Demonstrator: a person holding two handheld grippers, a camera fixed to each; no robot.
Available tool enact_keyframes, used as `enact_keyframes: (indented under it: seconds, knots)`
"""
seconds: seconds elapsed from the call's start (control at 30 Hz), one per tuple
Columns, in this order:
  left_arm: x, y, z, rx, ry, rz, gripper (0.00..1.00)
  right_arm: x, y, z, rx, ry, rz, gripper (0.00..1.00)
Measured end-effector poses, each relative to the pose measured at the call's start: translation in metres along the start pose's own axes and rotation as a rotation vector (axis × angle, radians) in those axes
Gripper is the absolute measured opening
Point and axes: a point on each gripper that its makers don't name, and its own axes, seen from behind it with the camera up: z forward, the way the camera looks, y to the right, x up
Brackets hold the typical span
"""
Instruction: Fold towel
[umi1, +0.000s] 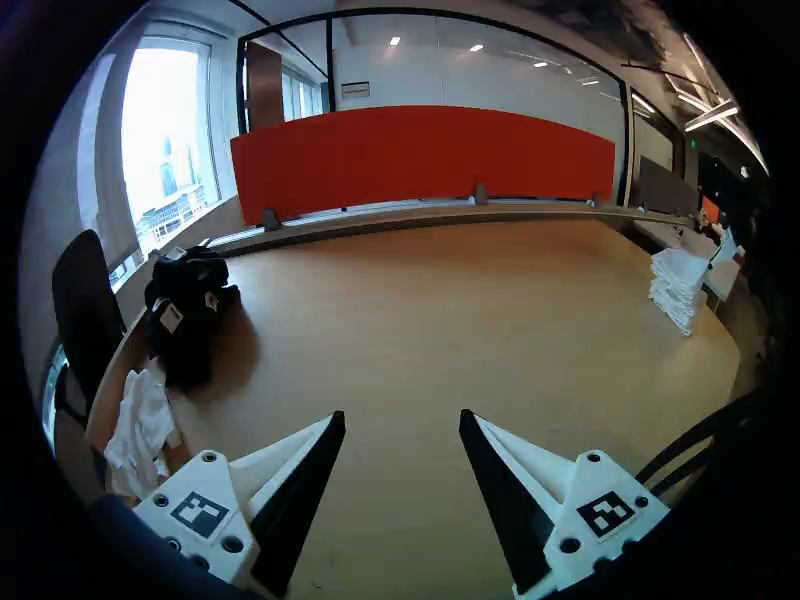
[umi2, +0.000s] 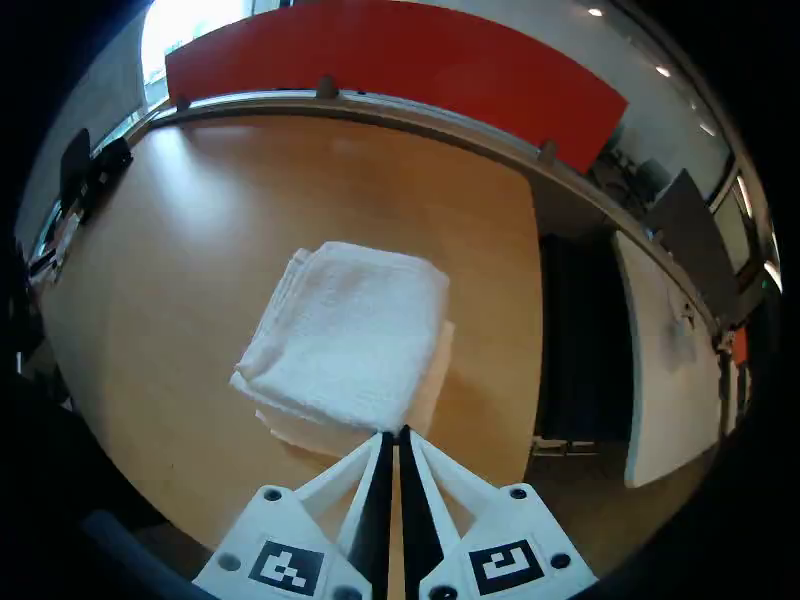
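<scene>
The right gripper view shows the right gripper (umi2: 398, 440) closed, its tips at the near edge of the folded white towel (umi2: 350, 335) on the wooden tabletop (umi2: 180, 250), while the left gripper view shows the left gripper (umi1: 401, 414) open above bare tabletop, with a black bag (umi1: 185, 310), a towel stack (umi1: 680, 285) and a red partition (umi1: 420, 155) beyond.

A pale wooden worktop (umi1: 450, 320) ends at a long red partition (umi1: 420, 160) — glass wall (umi1: 450, 70) behind. A bright window (umi1: 165, 150) stands beside a black chair (umi1: 85, 300).
</scene>
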Motion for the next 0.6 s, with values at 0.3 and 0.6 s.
enact_keyframes:
  seconds: [0.3, 0.6]
  knots:
    - [-0.001, -0.002, -0.001, 0.005, -0.003, 0.001, 0.84, -0.012, 0.004, 0.01, -0.003, -0.017, 0.056, 0.04]
    - [0.0, -0.002, -0.003, 0.01, -0.005, 0.005, 0.84, -0.029, 0.001, 0.026, 0.006, -0.055, 0.093, 0.04]
